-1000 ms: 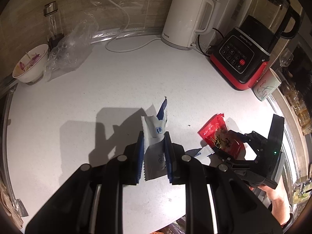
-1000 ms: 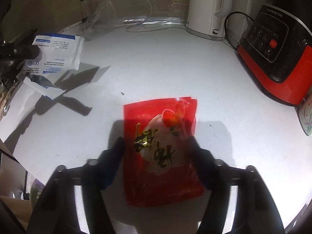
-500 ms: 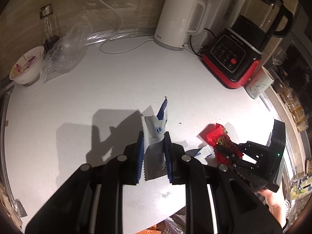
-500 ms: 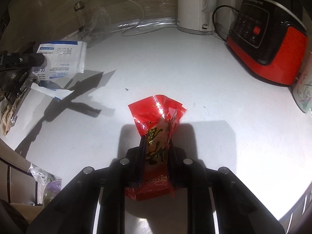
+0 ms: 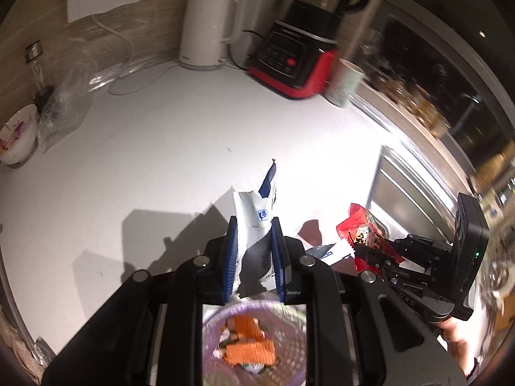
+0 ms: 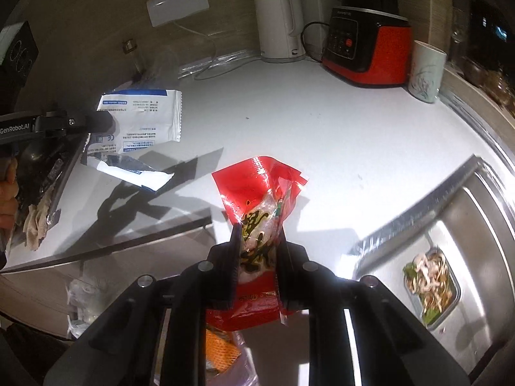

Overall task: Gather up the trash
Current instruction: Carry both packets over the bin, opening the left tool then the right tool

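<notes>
My left gripper (image 5: 253, 244) is shut on a white and blue wrapper (image 5: 256, 215), held upright past the counter's front edge, above a purple mesh bin (image 5: 289, 325) that holds orange scraps. The wrapper also shows in the right wrist view (image 6: 145, 114), with the left gripper (image 6: 96, 122) at far left. My right gripper (image 6: 259, 241) is shut on a red snack bag (image 6: 257, 193), lifted off the white counter (image 6: 322, 122). The red bag (image 5: 357, 225) and the right gripper (image 5: 370, 251) show at the right of the left wrist view. A torn white wrapper piece (image 6: 135, 173) lies on the counter.
At the back stand a white kettle (image 5: 209, 29), a red and black blender (image 5: 299, 58) and a cup (image 5: 344, 80). A clear plastic bag (image 5: 64, 96) and a bowl (image 5: 16, 138) sit at back left. A steel sink (image 6: 466, 241) holds a food tray (image 6: 431, 286).
Both grippers have pulled back and up from the counter with their wrappers. The red bag is now lifted clear of the surface. The bin and the sink have come into view.
</notes>
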The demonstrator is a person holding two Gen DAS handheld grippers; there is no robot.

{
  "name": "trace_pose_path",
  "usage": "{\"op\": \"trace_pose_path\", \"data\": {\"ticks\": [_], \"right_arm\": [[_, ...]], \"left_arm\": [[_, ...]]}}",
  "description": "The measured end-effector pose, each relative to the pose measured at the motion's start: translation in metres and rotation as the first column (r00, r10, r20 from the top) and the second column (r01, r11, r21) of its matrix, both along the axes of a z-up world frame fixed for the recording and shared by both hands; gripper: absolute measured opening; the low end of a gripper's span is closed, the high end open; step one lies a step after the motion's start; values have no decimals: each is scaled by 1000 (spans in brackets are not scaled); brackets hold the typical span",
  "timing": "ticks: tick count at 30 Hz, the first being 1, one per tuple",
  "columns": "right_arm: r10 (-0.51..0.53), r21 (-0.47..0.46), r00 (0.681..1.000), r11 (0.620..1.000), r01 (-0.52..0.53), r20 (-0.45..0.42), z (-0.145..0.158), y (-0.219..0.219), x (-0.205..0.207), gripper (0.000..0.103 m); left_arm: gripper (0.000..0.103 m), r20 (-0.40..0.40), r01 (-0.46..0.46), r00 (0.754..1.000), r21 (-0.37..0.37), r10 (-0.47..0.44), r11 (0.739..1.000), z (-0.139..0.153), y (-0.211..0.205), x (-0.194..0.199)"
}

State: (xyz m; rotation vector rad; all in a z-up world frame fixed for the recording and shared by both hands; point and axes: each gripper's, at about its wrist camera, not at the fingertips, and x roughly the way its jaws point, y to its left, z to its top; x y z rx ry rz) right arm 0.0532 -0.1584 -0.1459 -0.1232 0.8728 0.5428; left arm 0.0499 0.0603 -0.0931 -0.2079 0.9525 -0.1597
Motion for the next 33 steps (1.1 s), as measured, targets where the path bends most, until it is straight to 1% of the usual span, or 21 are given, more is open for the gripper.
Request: {"op": "trace_pose_path", "data": {"ticks": [4, 7, 10, 15, 17, 19, 22, 25, 27, 29, 31, 33], "right_arm": [[-74, 20, 997, 997, 74, -16, -7, -4, -58, 20], [-121, 23, 992, 992, 122, -37, -20, -3, -96, 20], [-162, 25, 985, 986, 164, -66, -34, -3, -126, 20], [-213, 13, 972, 977, 215, -96, -52, -2, -165, 20], [-225, 8, 969, 974, 227, -106, -57, -1, -175, 20], [-234, -7, 966, 972, 234, -110, -59, 1, -182, 20], [-256, -20, 960, 967, 256, -112, -60, 3, -188, 20], [-285, -21, 952, 959, 284, -110, -58, 2, -193, 20], [-298, -29, 948, 955, 297, -110, -56, 2, -193, 20], [-309, -31, 944, 951, 307, -115, -54, 3, -193, 20], [-319, -42, 941, 948, 316, -116, -54, 4, -193, 20], [-326, -44, 938, 945, 323, -121, -54, 6, -192, 20]], "left_arm": [[19, -17, 93, 996, 4, -93, 996, -9, -6, -43], [19, -36, 172, 984, 14, -172, 985, -22, -12, -77], [19, -59, 251, 967, 46, -248, 967, -40, -19, -108], [20, -111, 360, 930, 77, -351, 930, -77, -32, -142], [21, -130, 403, 912, 99, -390, 910, -96, -39, -148], [21, -144, 441, 893, 103, -426, 891, -113, -45, -153], [21, -173, 485, 869, 105, -464, 868, -139, -53, -156], [21, -210, 517, 848, 122, -487, 847, -165, -59, -152], [26, -243, 538, 832, 127, -499, 834, -183, -62, -150], [31, -275, 550, 821, 141, -501, 823, -201, -64, -147], [32, -306, 567, 805, 145, -508, 811, -219, -68, -144], [34, -342, 589, 786, 157, -516, 793, -237, -77, -141]]}}
